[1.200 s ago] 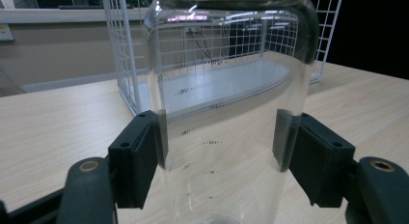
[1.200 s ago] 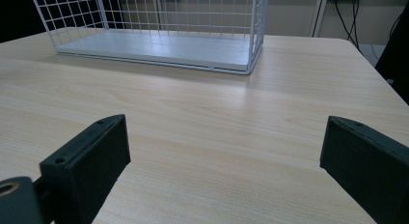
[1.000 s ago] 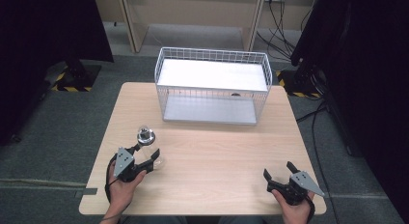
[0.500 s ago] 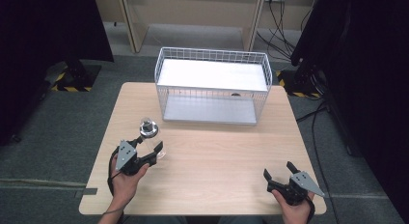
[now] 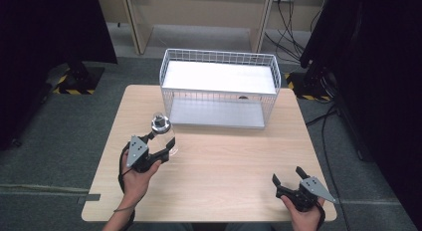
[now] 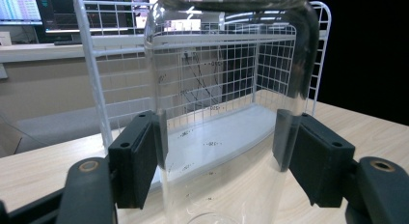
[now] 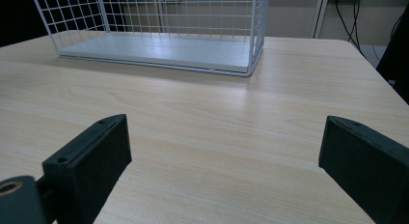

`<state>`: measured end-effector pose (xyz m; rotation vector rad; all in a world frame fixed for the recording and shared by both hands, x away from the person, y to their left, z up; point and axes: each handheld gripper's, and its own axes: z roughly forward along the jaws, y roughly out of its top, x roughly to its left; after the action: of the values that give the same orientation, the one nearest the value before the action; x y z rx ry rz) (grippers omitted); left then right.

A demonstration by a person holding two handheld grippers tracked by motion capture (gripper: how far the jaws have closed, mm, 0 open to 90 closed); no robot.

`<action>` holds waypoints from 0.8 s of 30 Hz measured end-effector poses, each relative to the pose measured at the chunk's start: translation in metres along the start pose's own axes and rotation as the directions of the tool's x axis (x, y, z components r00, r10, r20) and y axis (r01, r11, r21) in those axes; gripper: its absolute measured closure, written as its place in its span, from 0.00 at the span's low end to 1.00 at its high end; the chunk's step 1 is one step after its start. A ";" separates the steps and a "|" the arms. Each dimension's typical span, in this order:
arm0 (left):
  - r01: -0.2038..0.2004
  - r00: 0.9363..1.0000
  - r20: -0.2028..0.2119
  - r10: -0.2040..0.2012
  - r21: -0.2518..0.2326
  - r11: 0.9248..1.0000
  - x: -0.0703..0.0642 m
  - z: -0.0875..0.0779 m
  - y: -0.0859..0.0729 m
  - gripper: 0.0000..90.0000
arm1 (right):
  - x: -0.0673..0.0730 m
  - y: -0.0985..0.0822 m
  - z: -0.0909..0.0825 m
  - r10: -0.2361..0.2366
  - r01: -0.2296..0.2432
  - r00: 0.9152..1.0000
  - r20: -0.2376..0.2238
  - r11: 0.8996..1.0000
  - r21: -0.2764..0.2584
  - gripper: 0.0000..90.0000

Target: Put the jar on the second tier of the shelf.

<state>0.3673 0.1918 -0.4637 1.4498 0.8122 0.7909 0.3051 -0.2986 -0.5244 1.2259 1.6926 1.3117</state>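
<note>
I hold a clear glass jar (image 6: 226, 113) in my left gripper (image 5: 158, 147), at the left part of the table (image 5: 234, 156), near the white wire basket (image 5: 219, 89) but not touching it. In the left gripper view the two black pads stand against the jar wall on both sides, so I judge the jaws are closed on it at a middle opening.

The risk I see is slipping. The glass is smooth and round, and the pads touch it only on narrow strips; if I tilt the hand or loosen the grip, the jar can rotate or slide down and hit the table. It could also knock the basket wires if I move it far without lifting enough.

The jar stands upright, its long axis vertical, and its dark top (image 5: 160, 122) points up.

My right gripper (image 5: 291, 185) rests at the near right corner, jaws wide apart and holding nothing.
</note>
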 end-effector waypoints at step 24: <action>0.043 0.999 0.004 -0.043 -0.081 0.996 -0.006 0.036 0.041 0.36 | 0.000 0.000 0.000 0.001 -0.001 1.000 -0.006 1.000 0.002 0.05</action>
<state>0.3962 0.1673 -0.4243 1.3569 0.7983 0.7803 0.3054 -0.2988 -0.5244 1.2256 1.6975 1.3160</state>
